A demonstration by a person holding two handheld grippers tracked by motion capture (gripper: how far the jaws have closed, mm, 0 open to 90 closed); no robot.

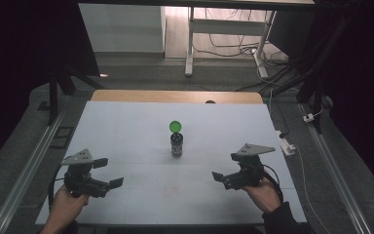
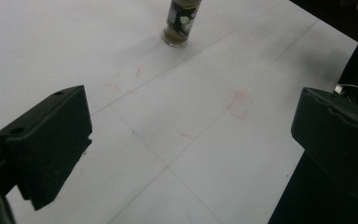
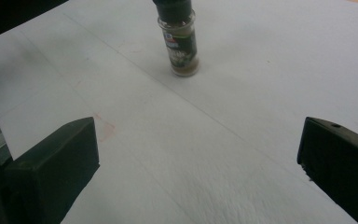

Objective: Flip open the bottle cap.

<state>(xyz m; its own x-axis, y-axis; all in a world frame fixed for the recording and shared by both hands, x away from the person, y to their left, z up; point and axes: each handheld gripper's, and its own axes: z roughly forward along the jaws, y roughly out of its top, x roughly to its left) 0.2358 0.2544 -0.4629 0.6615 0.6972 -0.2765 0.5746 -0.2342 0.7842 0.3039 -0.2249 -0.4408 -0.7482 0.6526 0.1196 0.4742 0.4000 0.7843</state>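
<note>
Spice jar [image 1: 177, 145] with flipped-up green lid [image 1: 175, 126] stands upright on white table [image 1: 126, 131], between and ahead of both tongs, well apart from each; left gripper [image 1: 108, 173] and right gripper [image 1: 226, 167] both gape wide, holding nothing.

Glossy clear glass spice jar [image 3: 179, 44] with shiny green plastic lid [image 1: 175, 126]; matt white table [image 1: 126, 131]; matt black jaws
</note>
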